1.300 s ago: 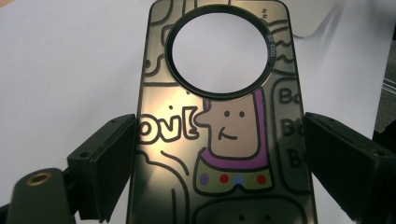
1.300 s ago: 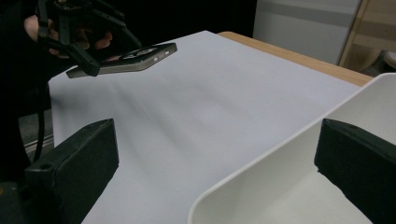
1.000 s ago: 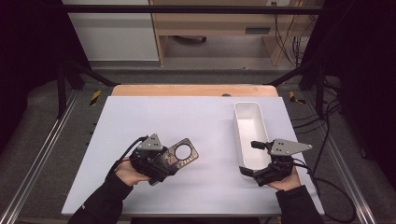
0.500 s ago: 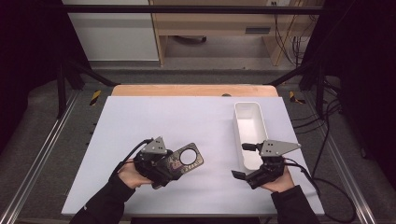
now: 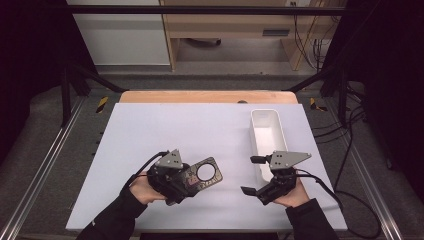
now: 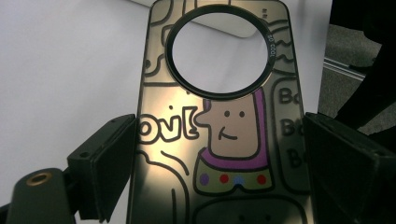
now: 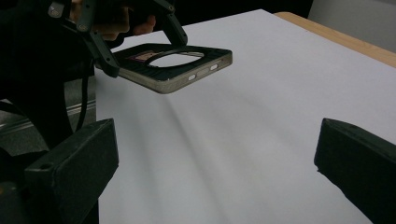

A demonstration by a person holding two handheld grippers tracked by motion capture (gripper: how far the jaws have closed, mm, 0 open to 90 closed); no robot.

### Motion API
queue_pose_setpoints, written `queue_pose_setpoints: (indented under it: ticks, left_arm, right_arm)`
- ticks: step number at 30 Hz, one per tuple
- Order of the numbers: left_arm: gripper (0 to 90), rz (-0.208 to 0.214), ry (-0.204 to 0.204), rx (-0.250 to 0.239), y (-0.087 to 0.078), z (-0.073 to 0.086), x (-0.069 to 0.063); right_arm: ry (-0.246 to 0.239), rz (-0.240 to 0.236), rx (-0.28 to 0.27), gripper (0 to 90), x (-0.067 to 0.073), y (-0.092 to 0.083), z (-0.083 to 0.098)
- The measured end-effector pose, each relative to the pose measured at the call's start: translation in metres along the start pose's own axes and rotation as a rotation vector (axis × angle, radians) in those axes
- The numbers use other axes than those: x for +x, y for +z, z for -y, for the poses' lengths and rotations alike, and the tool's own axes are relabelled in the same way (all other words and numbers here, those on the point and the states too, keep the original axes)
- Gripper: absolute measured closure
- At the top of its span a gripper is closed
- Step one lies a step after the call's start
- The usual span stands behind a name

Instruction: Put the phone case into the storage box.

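A dark phone case [image 5: 204, 175] with a round cut-out and cartoon drawings is clamped by its long sides in my left gripper [image 5: 186, 183], near the front left of the white table. In the left gripper view the case [image 6: 224, 140] sits between both jaws of that gripper [image 6: 219, 163]. The right gripper view shows the case [image 7: 180, 63] lifted off the table and held roughly level. My right gripper [image 5: 251, 175] stands open and empty to the case's right, pointing toward it; its jaws [image 7: 215, 158] are spread wide over bare tabletop.
A long white bin [image 5: 265, 134] stands at the right of the table, just behind my right gripper, and looks empty. A wooden strip [image 5: 207, 96] runs along the table's far edge. Cables trail off both grippers toward the front.
Both hands have drawn back toward the near edge. The left gripper carried the case slightly right; the right gripper shifted left, away from the bin.
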State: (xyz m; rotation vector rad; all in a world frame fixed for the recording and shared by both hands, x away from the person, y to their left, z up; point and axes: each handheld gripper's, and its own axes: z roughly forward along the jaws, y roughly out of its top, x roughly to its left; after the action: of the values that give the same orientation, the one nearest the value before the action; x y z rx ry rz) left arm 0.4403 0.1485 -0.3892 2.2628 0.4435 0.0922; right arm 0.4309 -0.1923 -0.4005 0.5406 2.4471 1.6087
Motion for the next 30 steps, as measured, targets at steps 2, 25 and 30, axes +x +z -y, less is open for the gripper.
queue_pose_setpoints:
  ticks: [2, 25, 30]
  left_arm:
    - [11.7, 0.007, 0.004, -0.005, -0.001, -0.001, -0.001]
    - [11.7, 0.092, 0.084, -0.006, 0.01, -0.014, -0.004]
    - [11.7, 0.121, 0.094, -0.012, 0.01, -0.015, -0.005]
  right_arm:
    - [-0.003, -0.009, 0.004, 0.1, 0.001, 0.002, -0.001]
    - [-0.032, -0.097, 0.042, 0.2, 0.004, 0.021, -0.008]
    - [-0.037, -0.117, 0.044, 0.4, 0.005, 0.023, -0.009]
